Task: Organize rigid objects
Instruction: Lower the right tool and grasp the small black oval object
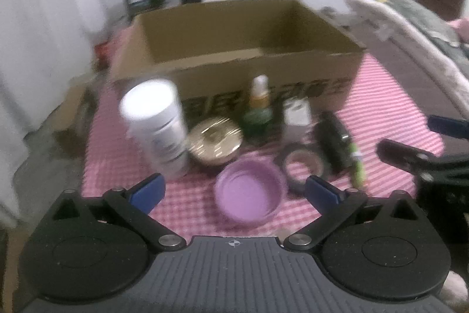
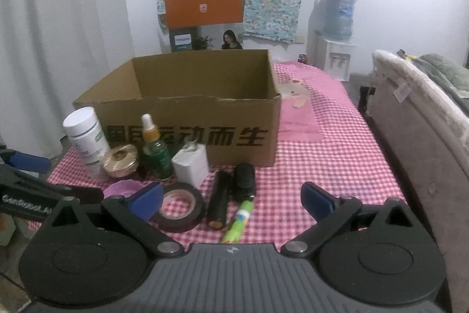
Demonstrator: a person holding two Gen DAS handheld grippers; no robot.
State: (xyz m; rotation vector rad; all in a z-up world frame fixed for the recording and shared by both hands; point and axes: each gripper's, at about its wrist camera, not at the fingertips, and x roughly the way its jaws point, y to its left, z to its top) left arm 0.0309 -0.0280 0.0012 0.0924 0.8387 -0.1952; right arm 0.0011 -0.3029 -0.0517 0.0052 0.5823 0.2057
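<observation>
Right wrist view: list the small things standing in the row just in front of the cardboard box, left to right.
White pill bottle → gold round tin → green dropper bottle → white charger block. All four stand on the pink checked cloth, in front of the cardboard box.

Both cameras sit low at the near edge of the checked table (image 2: 337, 166), each looking forward along its own spread fingers toward the open cardboard box (image 2: 187, 113) and the far wall. The left wrist view stands close and is blurred; the right wrist view is sharper, slightly farther right. Both share the box and the clutter before it.
</observation>
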